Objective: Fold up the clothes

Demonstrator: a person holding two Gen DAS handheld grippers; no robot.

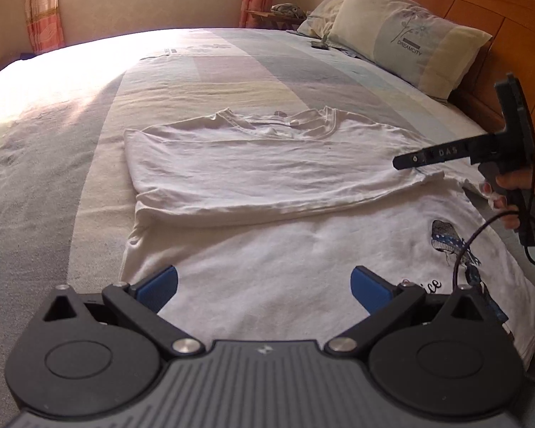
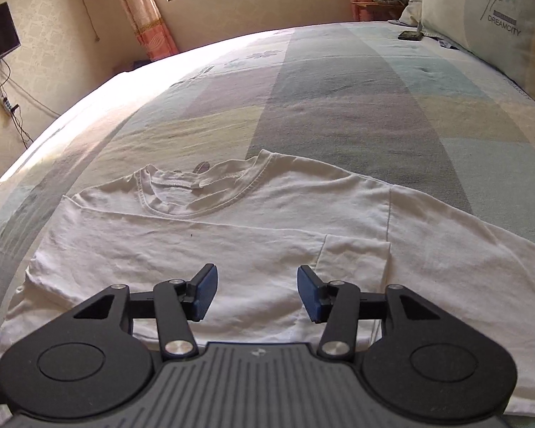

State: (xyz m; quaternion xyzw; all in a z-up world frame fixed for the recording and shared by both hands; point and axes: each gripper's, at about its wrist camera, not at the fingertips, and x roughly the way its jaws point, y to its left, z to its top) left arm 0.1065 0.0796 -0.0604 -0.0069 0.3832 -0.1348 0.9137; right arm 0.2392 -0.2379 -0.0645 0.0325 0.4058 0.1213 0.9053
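Note:
A white T-shirt (image 1: pixel 267 171) lies on the bed, its upper part with the collar folded down over the body. A printed figure (image 1: pixel 449 239) shows on the lower right part. My left gripper (image 1: pixel 264 287) is open and empty just above the shirt's near part. My right gripper (image 2: pixel 257 292) is open and empty, hovering over the shirt (image 2: pixel 232 228) near a folded sleeve edge (image 2: pixel 353 249). The right gripper also shows in the left wrist view (image 1: pixel 406 160) at the shirt's right side, held by a hand.
The bed (image 1: pixel 232 82) has a pastel checked sheet. Pillows (image 1: pixel 406 39) lean on the wooden headboard (image 1: pixel 481 3) at the right. A small dark object (image 2: pixel 410 35) lies near the pillows. A window and curtains are at the far wall.

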